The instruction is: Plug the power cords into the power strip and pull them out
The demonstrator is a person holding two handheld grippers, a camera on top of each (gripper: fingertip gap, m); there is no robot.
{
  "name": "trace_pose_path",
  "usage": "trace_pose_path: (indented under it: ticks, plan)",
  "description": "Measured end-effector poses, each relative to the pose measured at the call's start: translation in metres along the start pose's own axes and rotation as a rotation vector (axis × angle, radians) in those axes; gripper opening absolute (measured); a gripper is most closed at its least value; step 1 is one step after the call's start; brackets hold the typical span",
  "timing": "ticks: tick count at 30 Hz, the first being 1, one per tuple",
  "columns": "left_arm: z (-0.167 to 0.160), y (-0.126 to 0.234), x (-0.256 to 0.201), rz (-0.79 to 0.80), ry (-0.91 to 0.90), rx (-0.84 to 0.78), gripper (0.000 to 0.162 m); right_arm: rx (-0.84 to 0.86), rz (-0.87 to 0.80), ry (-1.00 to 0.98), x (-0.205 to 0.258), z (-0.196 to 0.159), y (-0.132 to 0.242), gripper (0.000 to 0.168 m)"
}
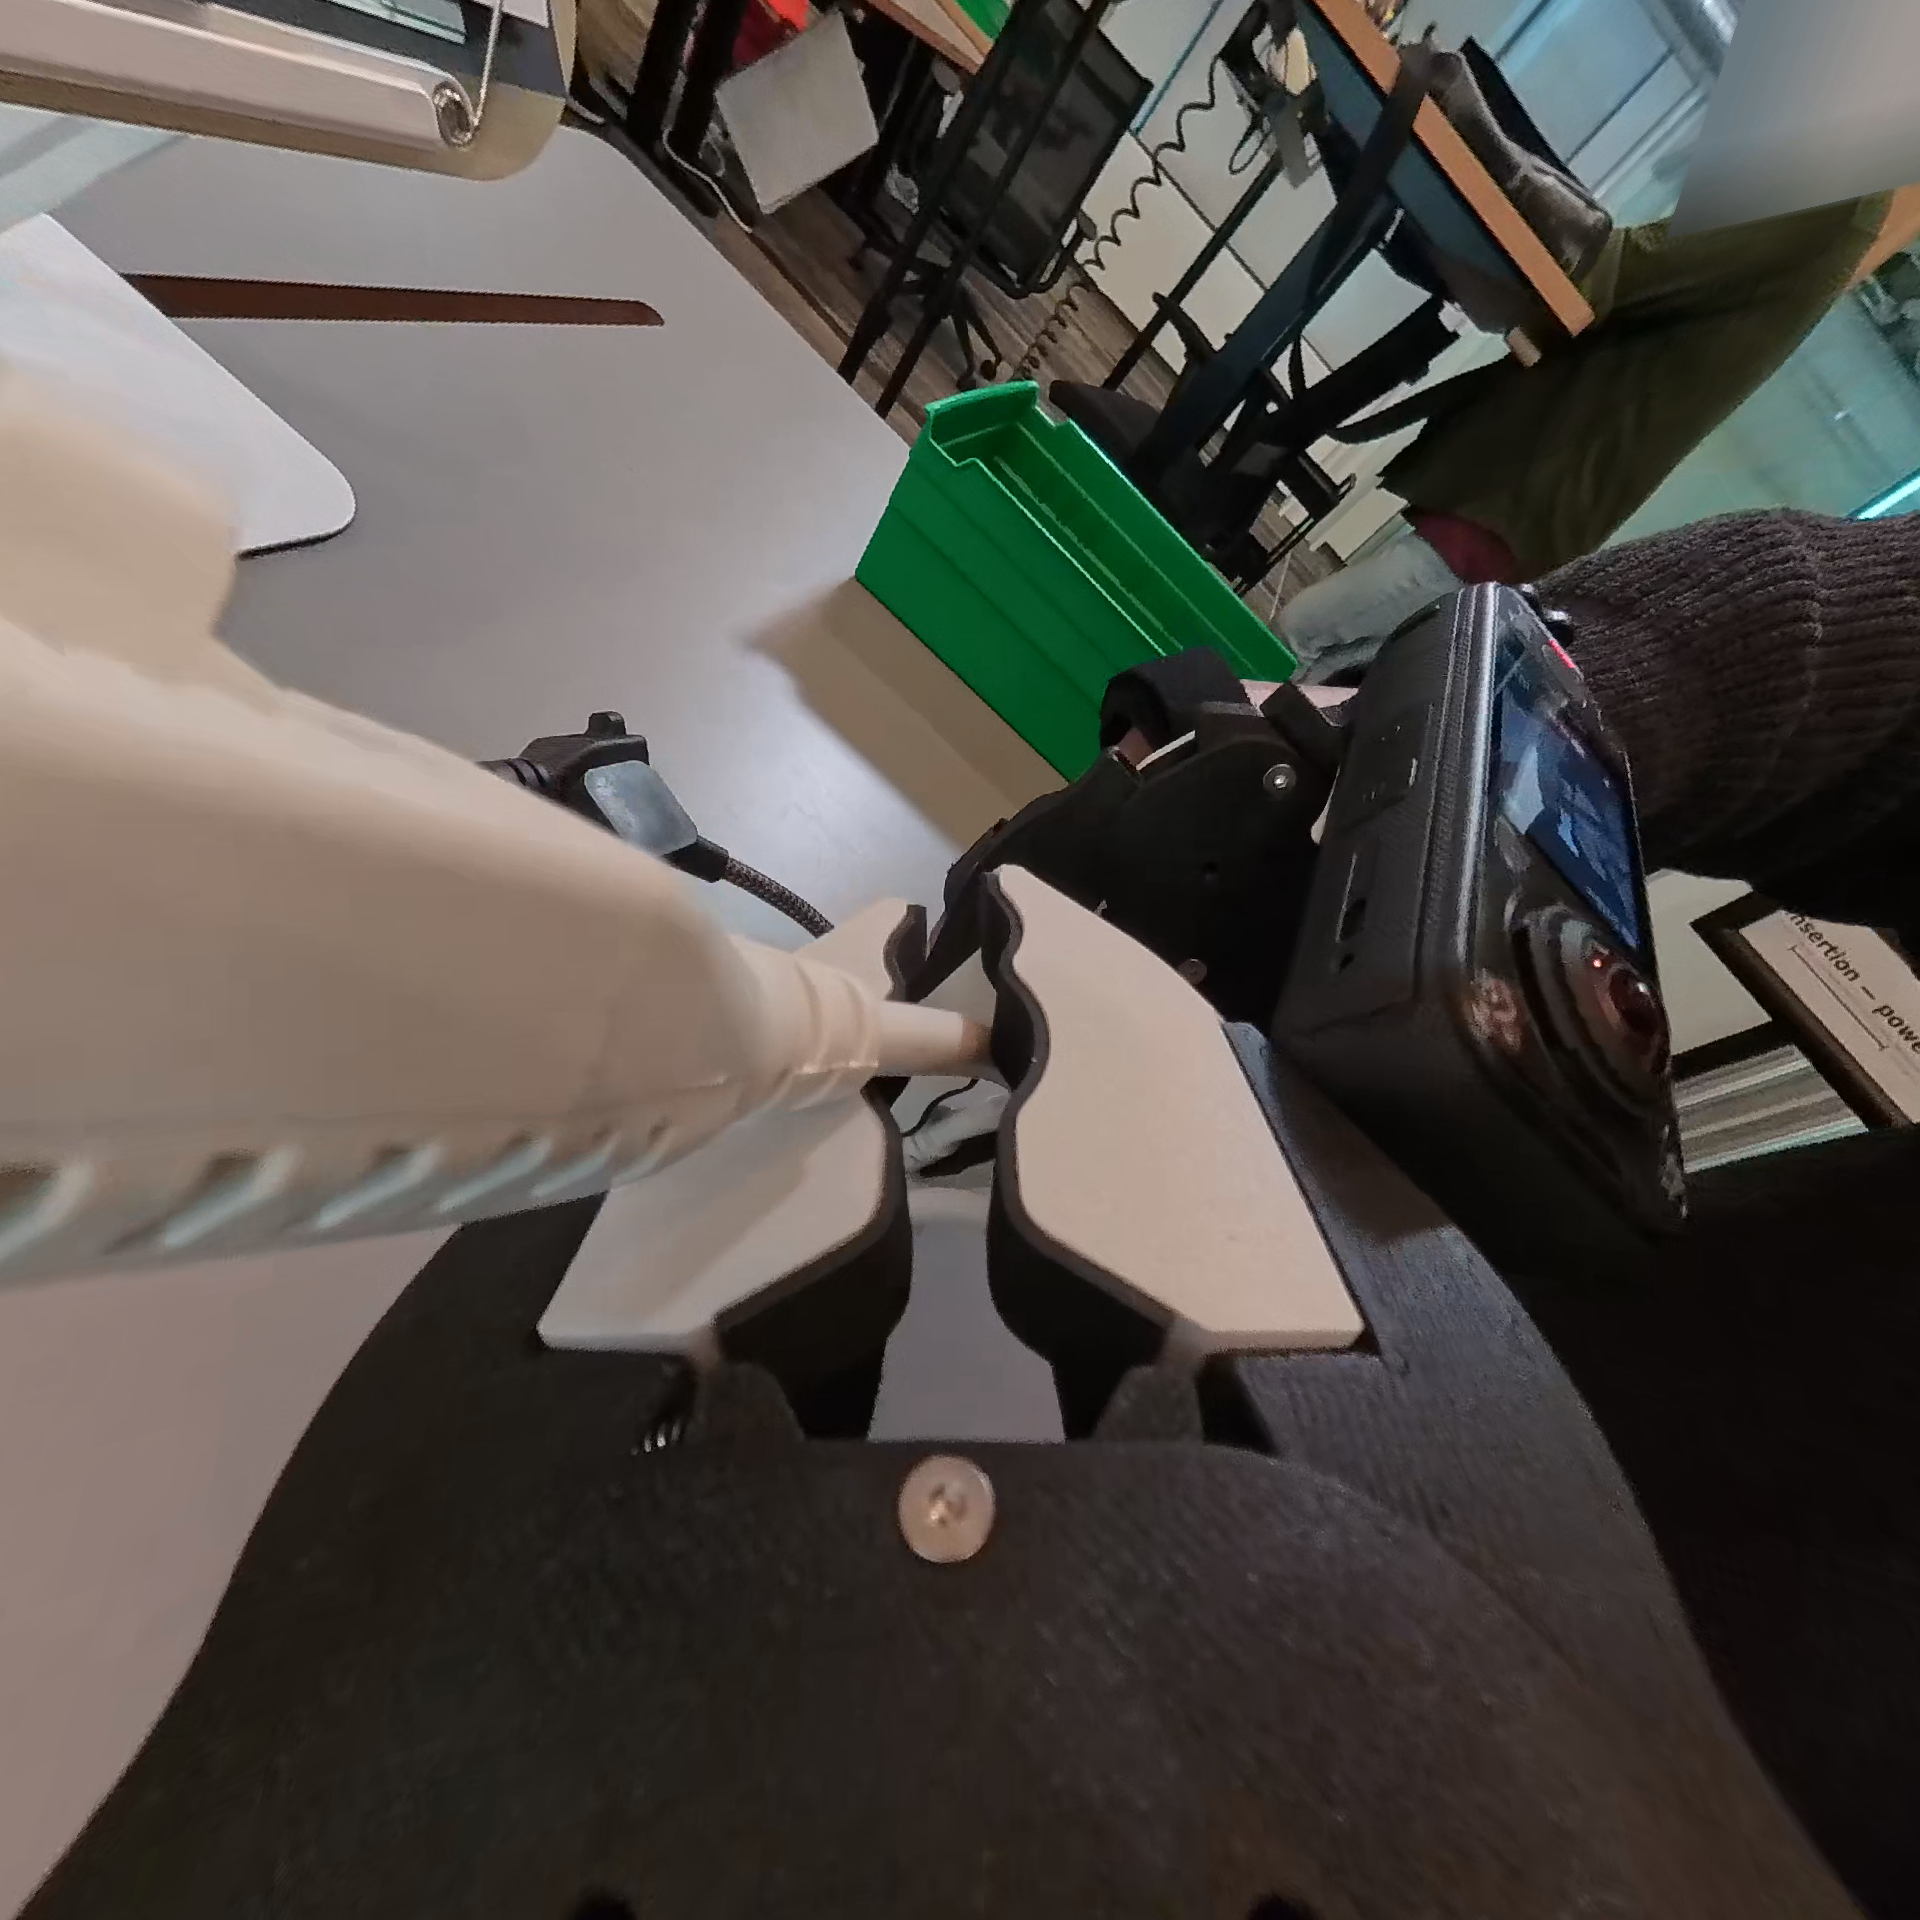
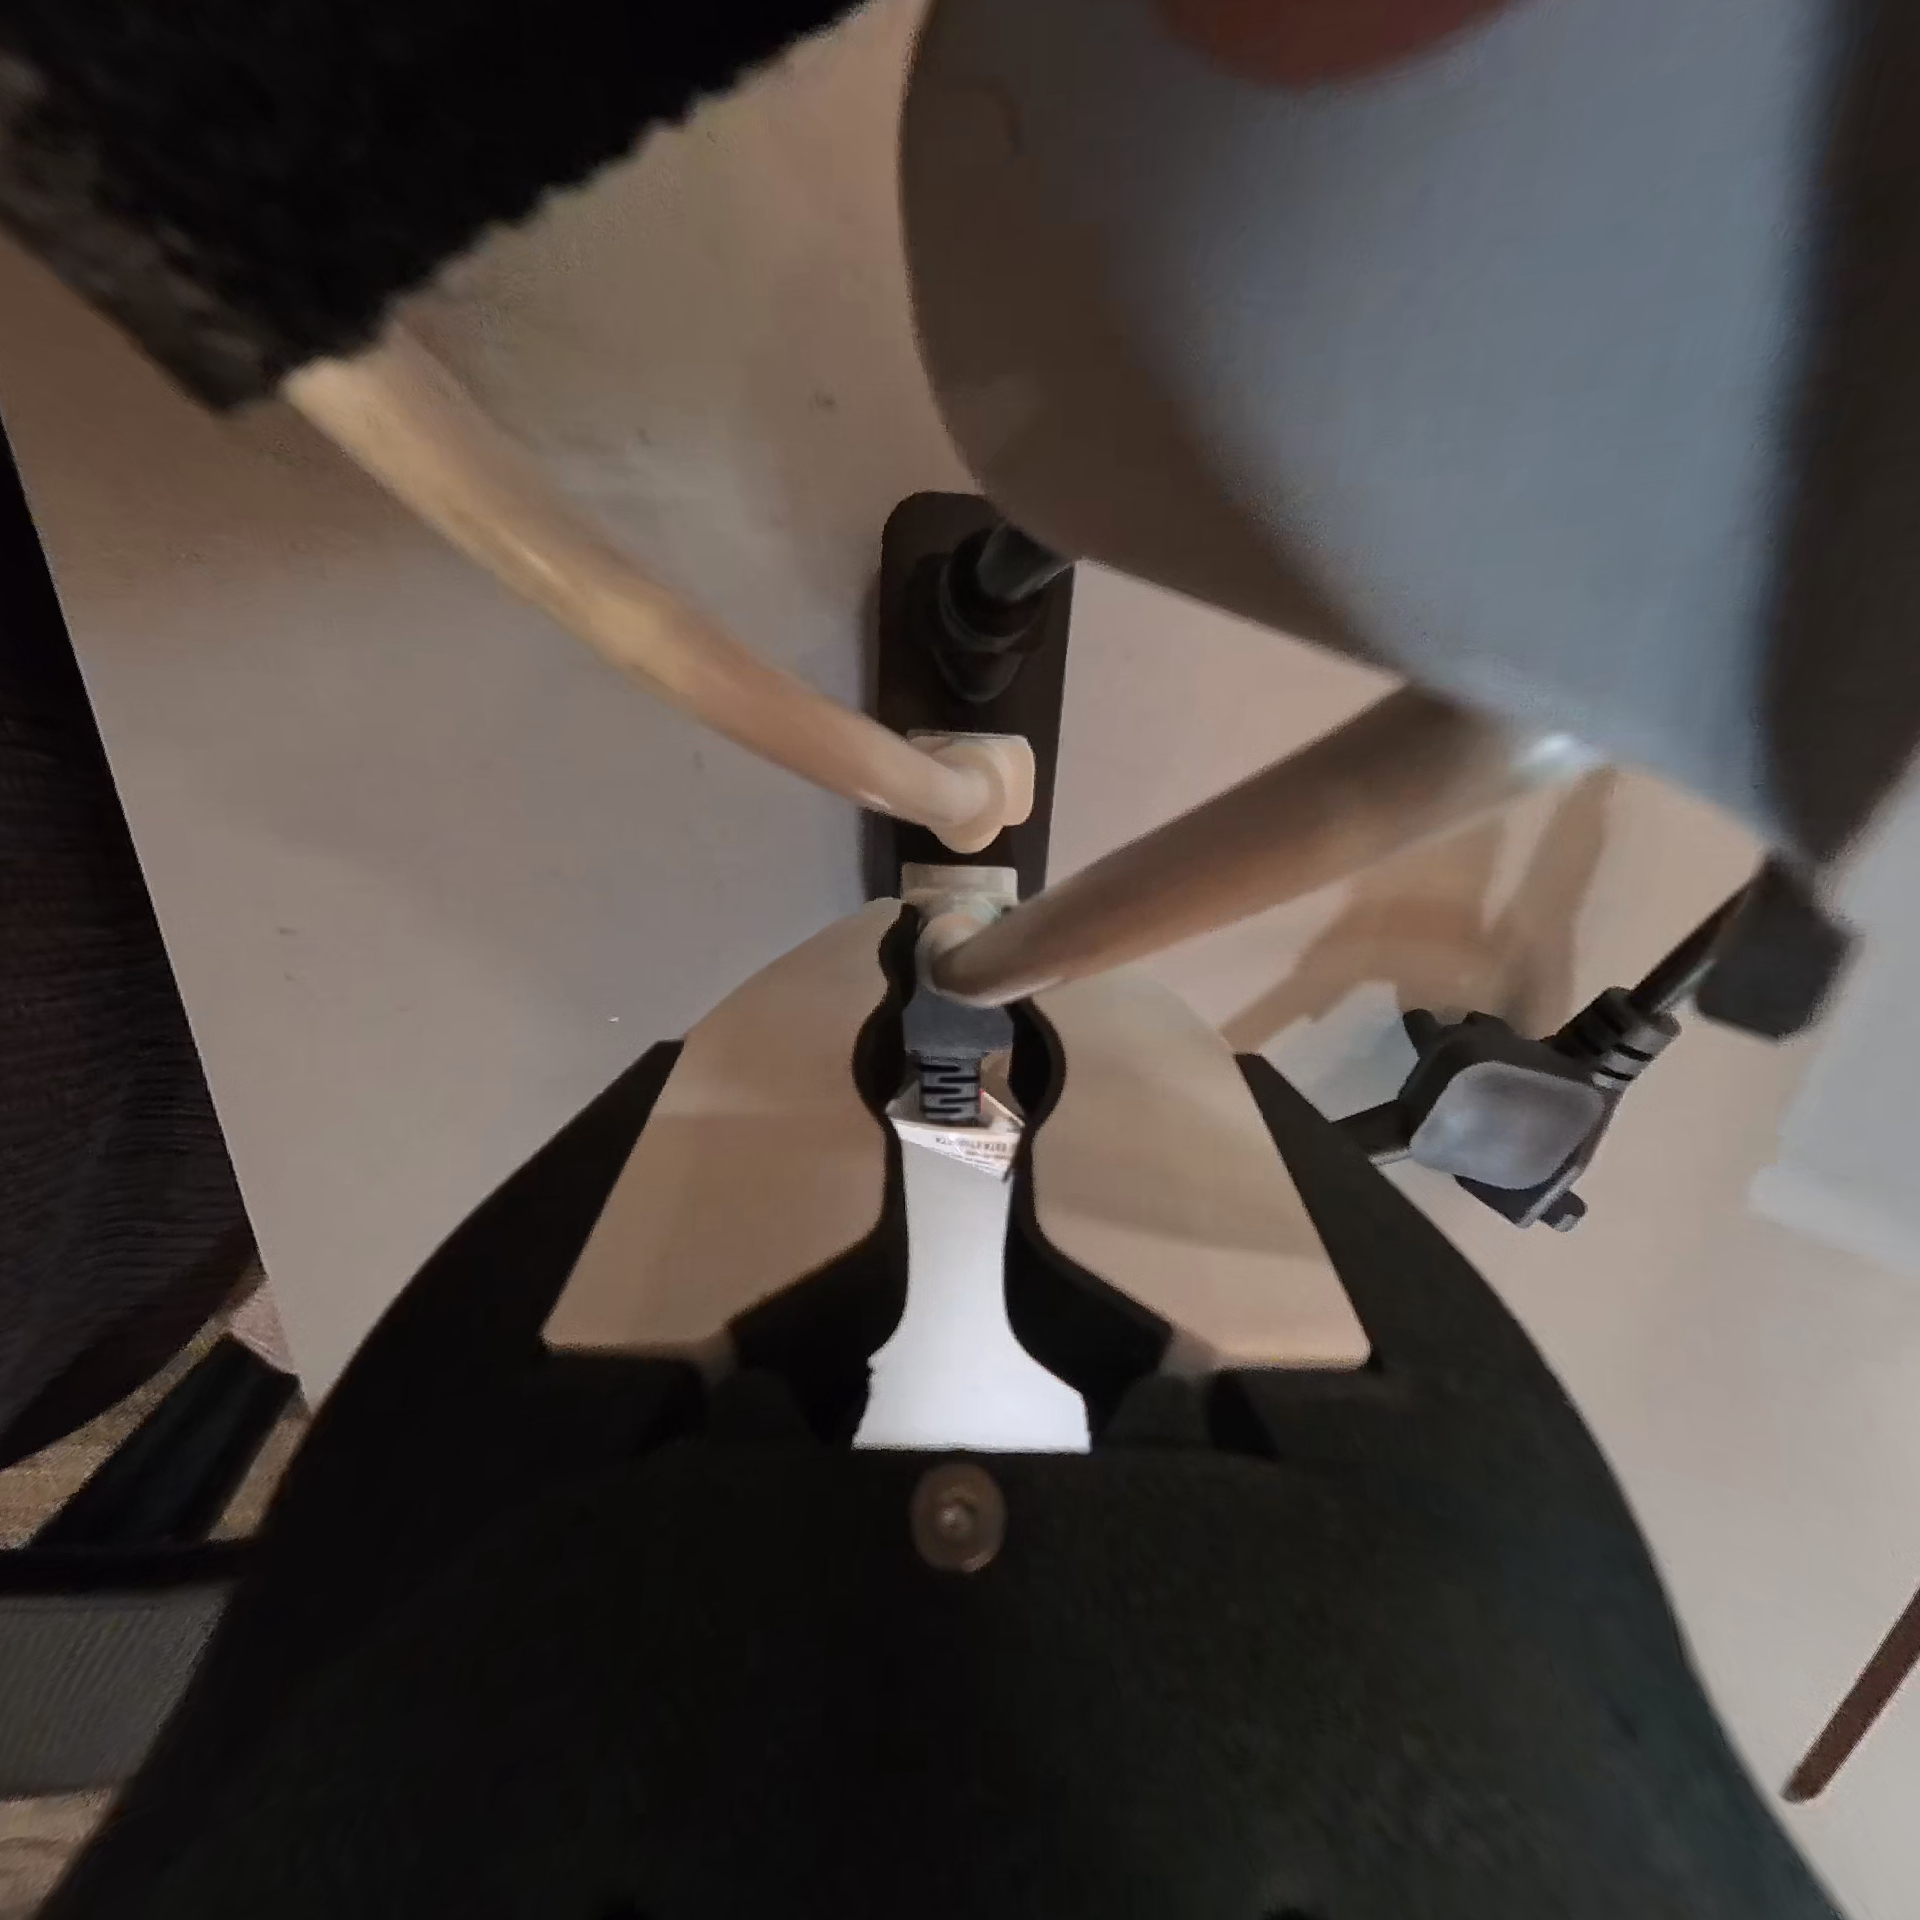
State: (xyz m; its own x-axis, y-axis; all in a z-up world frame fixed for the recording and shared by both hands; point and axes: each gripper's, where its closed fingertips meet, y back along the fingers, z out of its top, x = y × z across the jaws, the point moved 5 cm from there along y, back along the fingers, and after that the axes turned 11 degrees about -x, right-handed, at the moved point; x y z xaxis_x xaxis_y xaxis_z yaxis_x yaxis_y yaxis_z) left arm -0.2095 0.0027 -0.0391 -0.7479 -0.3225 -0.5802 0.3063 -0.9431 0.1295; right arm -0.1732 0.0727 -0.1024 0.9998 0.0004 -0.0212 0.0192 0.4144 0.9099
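In the right wrist view a dark power strip (image 2: 1044, 665) lies on the pale table (image 2: 520, 935). A black plug (image 2: 977, 613) and two white plugs (image 2: 971, 790) sit in it, with beige cords leading away. My right gripper (image 2: 951, 987) is shut on a dark grey plug (image 2: 951, 1029) at the strip's near end. A loose black plug with a grey face (image 2: 1496, 1127) lies to the right. In the left wrist view my left gripper (image 1: 951, 935) is shut on a thin white cord (image 1: 935, 1039) just past its ribbed strain relief (image 1: 520, 987). The right gripper (image 1: 1455, 883) is close beside it.
A green plastic bin (image 1: 1039, 582) stands on the table behind the grippers. The loose black plug with a braided cable (image 1: 634, 800) lies beyond the white cord. A white flat stand base (image 1: 260, 447) is at the left. Desks and chairs are beyond the table edge.
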Motion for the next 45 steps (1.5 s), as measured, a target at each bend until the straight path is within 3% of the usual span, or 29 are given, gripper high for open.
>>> trace_pose_path:
  ticks: [1, 5, 9, 12, 13, 17, 19, 25, 28, 31, 34, 36, 38, 41, 42, 44, 45]
  plan:
    - [0.000, 0.000, -0.001, 0.002, -0.002, 0.010, 0.014, -0.018, -0.010, -0.013, 0.000, -0.001, 0.000, 0.016]
    - [-0.004, 0.000, -0.004, 0.026, -0.017, 0.058, 0.021, -0.128, -0.033, -0.069, 0.001, -0.005, 0.001, 0.016]
    - [-0.003, 0.003, -0.012, -0.013, 0.049, 0.041, 0.054, -0.248, 0.003, -0.179, 0.007, -0.007, 0.002, 0.030]
    - [-0.008, 0.011, -0.015, 0.048, 0.024, 0.068, 0.080, -0.391, 0.080, -0.315, 0.022, -0.006, 0.005, 0.072]
    - [-0.009, 0.015, -0.017, 0.065, 0.007, 0.081, 0.088, -0.439, 0.069, -0.336, 0.023, -0.008, 0.007, 0.076]
    - [-0.006, 0.022, -0.027, 0.116, -0.047, 0.122, 0.114, -0.580, -0.055, -0.318, 0.023, -0.019, 0.003, 0.073]
    - [-0.006, 0.025, -0.031, 0.166, -0.112, 0.138, 0.119, -0.675, -0.079, -0.339, 0.026, -0.020, 0.000, 0.072]
    - [-0.030, 0.052, -0.032, 0.348, -0.265, 0.302, 0.147, -0.893, -0.286, -0.367, 0.037, -0.050, 0.018, 0.070]
    - [-0.027, 0.075, -0.051, 0.374, -0.367, 0.173, 0.148, -1.077, -0.317, -0.408, 0.052, -0.065, 0.040, 0.062]
    - [-0.021, 0.097, -0.087, 0.351, -0.484, -0.171, 0.147, -1.215, -0.281, -0.468, 0.065, -0.076, 0.051, 0.051]
    - [-0.019, 0.119, -0.122, 0.329, -0.660, -0.576, 0.147, -1.247, -0.233, -0.475, 0.068, -0.077, 0.047, 0.045]
    - [-0.024, 0.119, -0.133, 0.308, -0.697, -0.614, 0.147, -1.210, -0.242, -0.430, 0.067, -0.074, 0.041, 0.043]
    - [-0.023, 0.117, -0.143, 0.288, -0.677, -0.609, 0.136, -1.163, -0.277, -0.370, 0.068, -0.071, 0.037, 0.040]
    - [-0.012, 0.127, -0.167, 0.218, -0.722, -0.708, 0.071, -1.128, -0.342, -0.267, 0.074, -0.064, 0.037, 0.037]
    - [-0.008, 0.131, -0.177, 0.201, -0.762, -0.746, 0.058, -1.125, -0.361, -0.242, 0.075, -0.062, 0.038, 0.036]
    - [0.003, 0.139, -0.194, 0.192, -0.830, -0.775, 0.010, -1.119, -0.382, -0.214, 0.077, -0.061, 0.037, 0.034]
    - [0.013, 0.145, -0.203, 0.207, -0.863, -0.833, 0.002, -1.112, -0.389, -0.211, 0.076, -0.061, 0.036, 0.033]
